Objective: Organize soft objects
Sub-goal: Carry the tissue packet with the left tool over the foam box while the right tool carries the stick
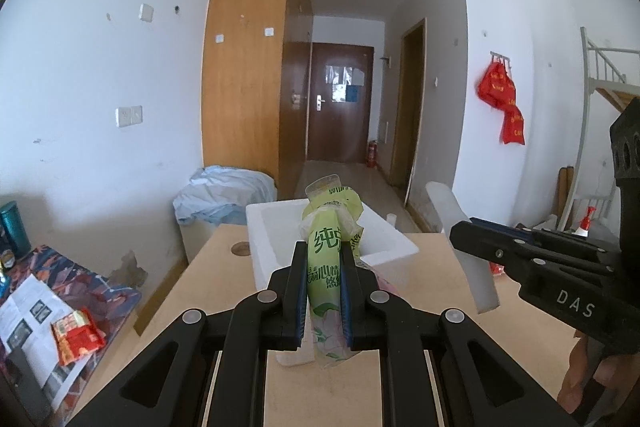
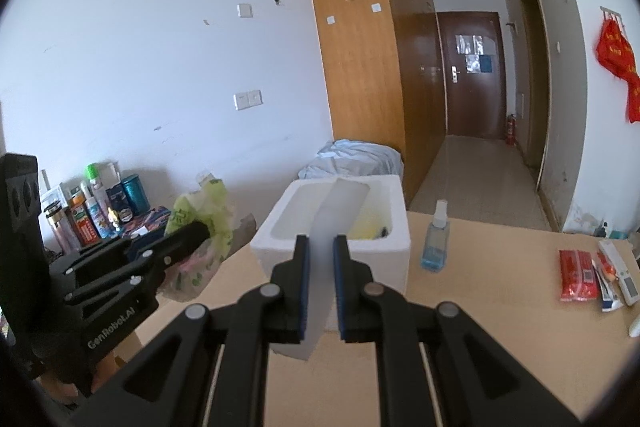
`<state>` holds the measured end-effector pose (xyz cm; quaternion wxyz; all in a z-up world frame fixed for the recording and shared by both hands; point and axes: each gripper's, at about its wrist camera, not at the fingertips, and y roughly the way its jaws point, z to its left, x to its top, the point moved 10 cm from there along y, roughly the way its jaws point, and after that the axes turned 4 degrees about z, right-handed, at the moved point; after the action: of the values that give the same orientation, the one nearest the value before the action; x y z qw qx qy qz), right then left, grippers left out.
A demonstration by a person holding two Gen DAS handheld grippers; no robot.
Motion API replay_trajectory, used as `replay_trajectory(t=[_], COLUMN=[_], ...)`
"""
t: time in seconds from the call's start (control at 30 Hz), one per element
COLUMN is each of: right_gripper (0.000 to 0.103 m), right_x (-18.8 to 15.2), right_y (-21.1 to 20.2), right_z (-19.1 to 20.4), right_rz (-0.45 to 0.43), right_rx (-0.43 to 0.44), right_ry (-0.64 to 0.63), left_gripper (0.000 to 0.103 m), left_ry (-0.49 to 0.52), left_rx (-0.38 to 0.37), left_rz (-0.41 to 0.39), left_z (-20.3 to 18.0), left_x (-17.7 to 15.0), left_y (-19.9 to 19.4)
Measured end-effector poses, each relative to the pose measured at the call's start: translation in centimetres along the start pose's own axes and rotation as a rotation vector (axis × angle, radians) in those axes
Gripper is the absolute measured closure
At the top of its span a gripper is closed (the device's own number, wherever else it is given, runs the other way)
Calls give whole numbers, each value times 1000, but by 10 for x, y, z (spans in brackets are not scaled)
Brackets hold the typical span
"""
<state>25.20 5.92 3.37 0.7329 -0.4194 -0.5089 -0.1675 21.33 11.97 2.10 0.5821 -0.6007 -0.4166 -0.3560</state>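
Left claw [image 1: 323, 251] is clamped on a green pack [image 1: 329, 255], box [image 1: 262, 247] right past its tips. Right claw [image 2: 320, 247] pinches a white strip [image 2: 326, 255].

foam box [image 2: 336, 239] on table [image 2: 480, 307] | spray bottle [image 2: 436, 239] right of box

On my left-wrist feed I read "DAS" in pale letters on the black body of the right gripper [image 1: 464, 233], and large white Chinese characters, the top one "纯", on the crumpled green plastic packet [image 1: 329, 259]. On the right-wrist feed the black left gripper [image 2: 198, 229] carries "GenRobot.AI" along its side. Other labels are too small for me to read.
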Motion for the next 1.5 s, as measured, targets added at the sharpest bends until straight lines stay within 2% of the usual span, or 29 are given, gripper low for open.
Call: replay_trajectory(t=[0.57, 1.17, 1.5], right_gripper=[89, 89, 89], right_x=[18, 23, 32], right_y=[44, 68, 76], right_z=[-26, -33, -28], right_rz=[36, 59, 75], right_rx=[-11, -4, -4], right_ry=[14, 33, -19], left_gripper=[88, 88, 88], left_ry=[-3, -18, -23], left_rx=[-11, 20, 38], left_rz=[79, 113, 108], left_z=[1, 8, 13], left_x=[9, 17, 23], left_y=[69, 101, 107])
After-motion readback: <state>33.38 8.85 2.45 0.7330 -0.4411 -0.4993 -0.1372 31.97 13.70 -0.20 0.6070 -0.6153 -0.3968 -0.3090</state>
